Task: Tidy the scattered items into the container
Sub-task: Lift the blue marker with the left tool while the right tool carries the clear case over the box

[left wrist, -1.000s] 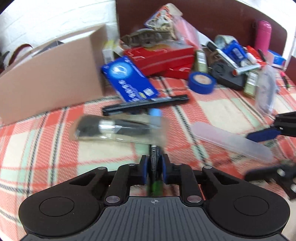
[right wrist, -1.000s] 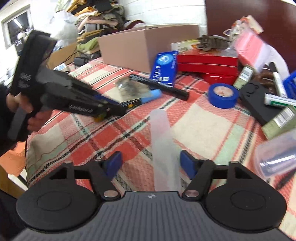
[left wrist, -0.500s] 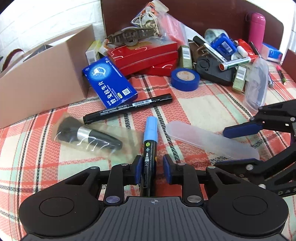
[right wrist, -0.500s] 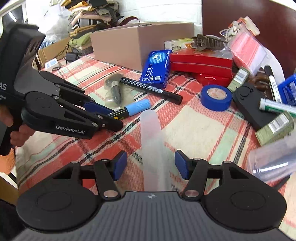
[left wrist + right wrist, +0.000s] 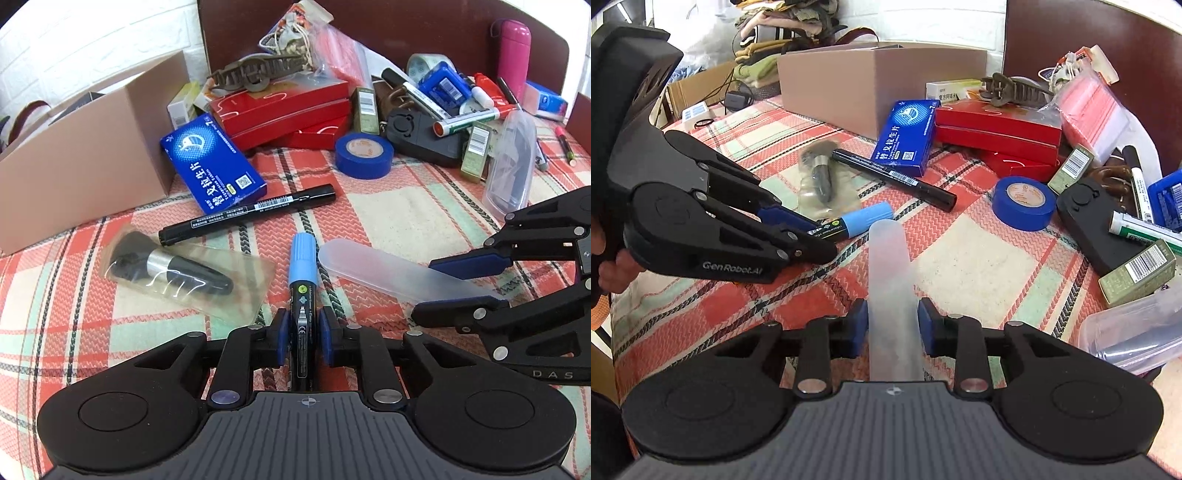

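Observation:
My left gripper (image 5: 303, 332) is shut on a black marker with a blue cap (image 5: 303, 266), held low over the plaid cloth; it also shows in the right wrist view (image 5: 857, 223). My right gripper (image 5: 893, 325) has closed its pads onto a frosted translucent case (image 5: 890, 280) that lies on the cloth; the case also shows in the left wrist view (image 5: 388, 271). The open cardboard box (image 5: 81, 158) stands at the far left, also visible in the right wrist view (image 5: 871, 77).
A bagged brush (image 5: 177, 273), a long black marker (image 5: 247, 214), a blue medicine box (image 5: 212, 166), red boxes (image 5: 284, 110), blue tape (image 5: 364, 155) and a pile of pens, small boxes and a pink bottle (image 5: 511, 55) lie on the cloth.
My left gripper steadied with the blue-capped marker still in it. My right gripper's jaws narrowed from wide open onto the frosted case.

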`<state>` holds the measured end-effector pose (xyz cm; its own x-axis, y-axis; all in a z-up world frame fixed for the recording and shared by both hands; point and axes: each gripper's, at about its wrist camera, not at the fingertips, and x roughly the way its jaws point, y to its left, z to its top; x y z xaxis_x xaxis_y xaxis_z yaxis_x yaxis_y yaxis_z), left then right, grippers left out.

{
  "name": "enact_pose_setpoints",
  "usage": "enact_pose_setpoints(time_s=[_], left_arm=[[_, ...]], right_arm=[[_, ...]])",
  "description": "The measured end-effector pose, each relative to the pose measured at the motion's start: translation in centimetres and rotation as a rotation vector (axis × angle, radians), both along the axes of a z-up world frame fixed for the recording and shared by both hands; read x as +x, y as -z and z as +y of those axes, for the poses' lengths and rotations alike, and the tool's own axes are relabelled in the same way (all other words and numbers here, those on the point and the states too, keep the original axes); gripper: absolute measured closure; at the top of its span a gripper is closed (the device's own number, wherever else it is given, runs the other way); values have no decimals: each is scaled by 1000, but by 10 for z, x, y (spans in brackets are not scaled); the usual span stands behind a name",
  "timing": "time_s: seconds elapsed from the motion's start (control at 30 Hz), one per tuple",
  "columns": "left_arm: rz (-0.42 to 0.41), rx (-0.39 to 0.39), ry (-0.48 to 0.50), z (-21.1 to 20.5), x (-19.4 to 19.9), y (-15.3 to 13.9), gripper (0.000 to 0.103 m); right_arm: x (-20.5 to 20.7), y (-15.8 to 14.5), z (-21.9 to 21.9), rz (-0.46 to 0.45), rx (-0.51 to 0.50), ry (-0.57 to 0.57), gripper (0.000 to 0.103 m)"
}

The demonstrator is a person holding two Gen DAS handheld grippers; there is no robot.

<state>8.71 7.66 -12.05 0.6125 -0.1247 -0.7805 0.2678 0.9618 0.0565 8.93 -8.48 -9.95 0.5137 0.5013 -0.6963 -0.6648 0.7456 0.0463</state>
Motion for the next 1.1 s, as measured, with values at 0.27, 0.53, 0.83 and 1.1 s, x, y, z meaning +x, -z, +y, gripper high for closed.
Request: enact_pose_setpoints(time_s=[0.27, 0.53, 0.83, 1.1], left_arm=[[10, -32, -73, -1, -6, -3, 92], [2, -109, -150, 7, -22, -9, 92], [-70, -132, -188, 19, -30, -36, 92], [-174, -128, -245, 45, -14, -76, 92]], right_arm=[[-3, -3, 5, 13, 4, 7, 72], [-9, -7, 1, 78, 90, 35, 72], [-16, -29, 13, 7, 91, 4, 72], [6, -68, 41, -103, 75, -67, 72]])
